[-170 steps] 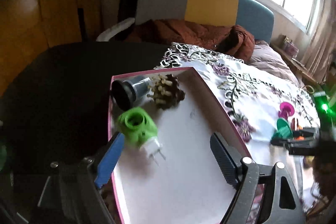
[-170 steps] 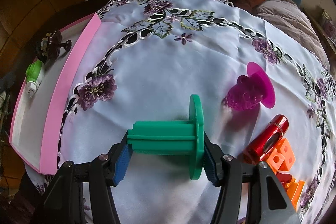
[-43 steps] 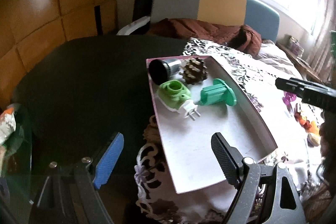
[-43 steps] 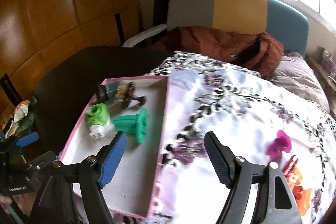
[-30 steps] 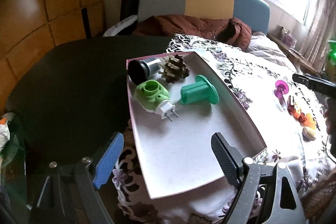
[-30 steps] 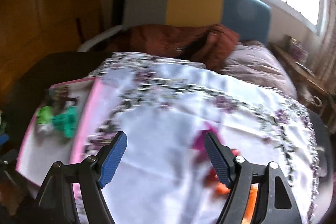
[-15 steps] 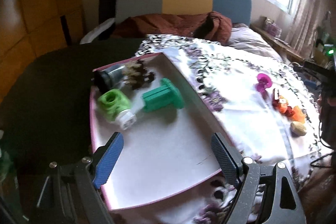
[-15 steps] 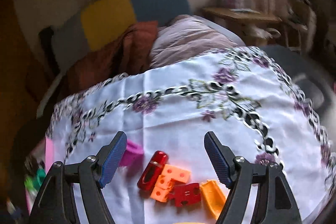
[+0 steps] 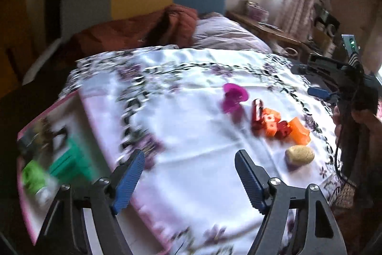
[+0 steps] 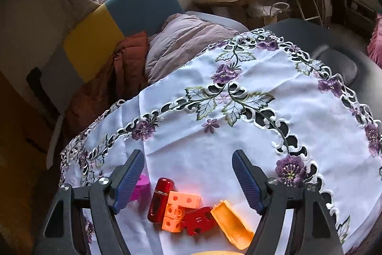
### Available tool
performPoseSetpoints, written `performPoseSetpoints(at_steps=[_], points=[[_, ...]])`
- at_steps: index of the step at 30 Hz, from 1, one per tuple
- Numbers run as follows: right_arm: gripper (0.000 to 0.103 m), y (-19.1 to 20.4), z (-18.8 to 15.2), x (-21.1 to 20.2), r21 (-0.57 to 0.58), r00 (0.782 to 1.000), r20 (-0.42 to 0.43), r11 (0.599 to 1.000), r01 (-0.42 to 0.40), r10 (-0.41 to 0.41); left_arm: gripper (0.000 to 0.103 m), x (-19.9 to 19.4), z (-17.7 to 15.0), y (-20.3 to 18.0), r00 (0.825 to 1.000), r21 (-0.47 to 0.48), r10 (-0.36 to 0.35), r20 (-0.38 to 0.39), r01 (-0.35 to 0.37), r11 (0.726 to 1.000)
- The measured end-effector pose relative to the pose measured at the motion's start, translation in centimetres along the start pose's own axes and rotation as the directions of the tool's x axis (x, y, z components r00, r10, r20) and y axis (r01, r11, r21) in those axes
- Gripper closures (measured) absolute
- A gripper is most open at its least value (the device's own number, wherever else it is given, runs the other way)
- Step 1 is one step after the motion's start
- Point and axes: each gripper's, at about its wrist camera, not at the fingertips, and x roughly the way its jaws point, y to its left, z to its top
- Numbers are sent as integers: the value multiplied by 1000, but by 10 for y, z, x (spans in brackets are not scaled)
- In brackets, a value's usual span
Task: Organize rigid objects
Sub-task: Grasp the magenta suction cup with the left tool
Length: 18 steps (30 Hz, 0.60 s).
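Our left gripper [image 9: 189,171] is hovering above the embroidered tablecloth [image 9: 191,135], its jaws closing with nothing between them. Working from left to right in its blurred view, we are seeing the pink-rimmed tray [image 9: 51,111] at the table's left edge, holding a green spool [image 9: 69,159] and a light green plug-shaped item [image 9: 34,177]; other dark things at the tray's far end are too smeared to name. Out on the cloth, a magenta spool [image 9: 232,97] is lying on its side, near a dark red cylinder [image 9: 257,112] that is touching a cluster of orange and red blocks [image 9: 281,126], and a tan oval piece [image 9: 299,154] is sitting apart, nearer to us. At the far right, a hand [image 9: 358,121] is holding our right gripper [image 10: 188,175] over the table's edge. In its own view, that gripper is standing open and empty, with the red cylinder [image 10: 160,200], the orange blocks [image 10: 179,209], a red block [image 10: 198,219] and an orange scoop-like piece [image 10: 231,224] lying below, between its fingers.
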Motion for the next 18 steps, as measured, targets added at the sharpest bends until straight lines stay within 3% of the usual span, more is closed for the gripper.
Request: performPoseSetpoints(at_steps=[2,4,11,18], points=[[26,0,1,0,4,1000,0,1000,-5,5,34,22,10,-11,1000,50,0,-15,1,999],[26,-2,1,0,17,1000,-5,1000,-14,14,49,40,19,-17,998,72,-26,-53,30,997],[26,-10,4,2,62,999,-19,997,-43,45,49,100,57,-45,985,144,-129,-114,145,979],[26,-14,6,2,91,997,-24,994,-65,68,49,146,77,-62,981,198,-122,-150,151,969]])
